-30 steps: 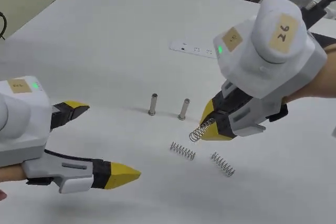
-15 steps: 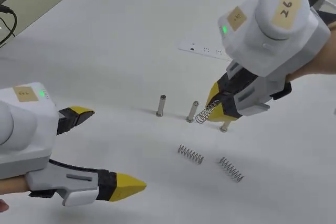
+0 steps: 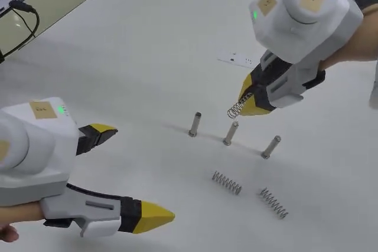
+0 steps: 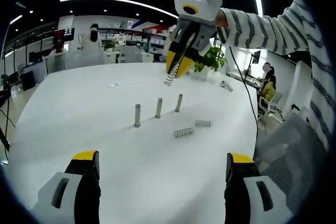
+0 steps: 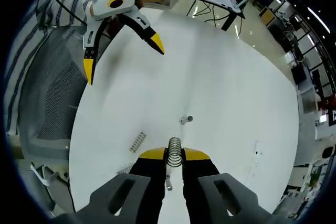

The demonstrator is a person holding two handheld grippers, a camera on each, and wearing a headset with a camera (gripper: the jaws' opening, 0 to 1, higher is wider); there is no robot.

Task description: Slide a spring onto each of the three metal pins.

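A small coiled steel spring (image 3: 237, 108) is pinched between the yellow tips of my right hand-held gripper (image 3: 251, 103). It is up in the air over the row of three short upright metal pins (image 3: 231, 133), closest to the middle one and not touching it. The pins stand on the white worktop (image 3: 118, 57), all bare. Two loose steel springs (image 3: 227, 182) lie flat near the pins, on my side of the row. My left hand-held gripper (image 3: 140, 173) hovers well apart to the left, its jaws spread wide around nothing.

left gripper (image 3: 142, 173) spread wide, right gripper (image 3: 245, 105) pinched closed
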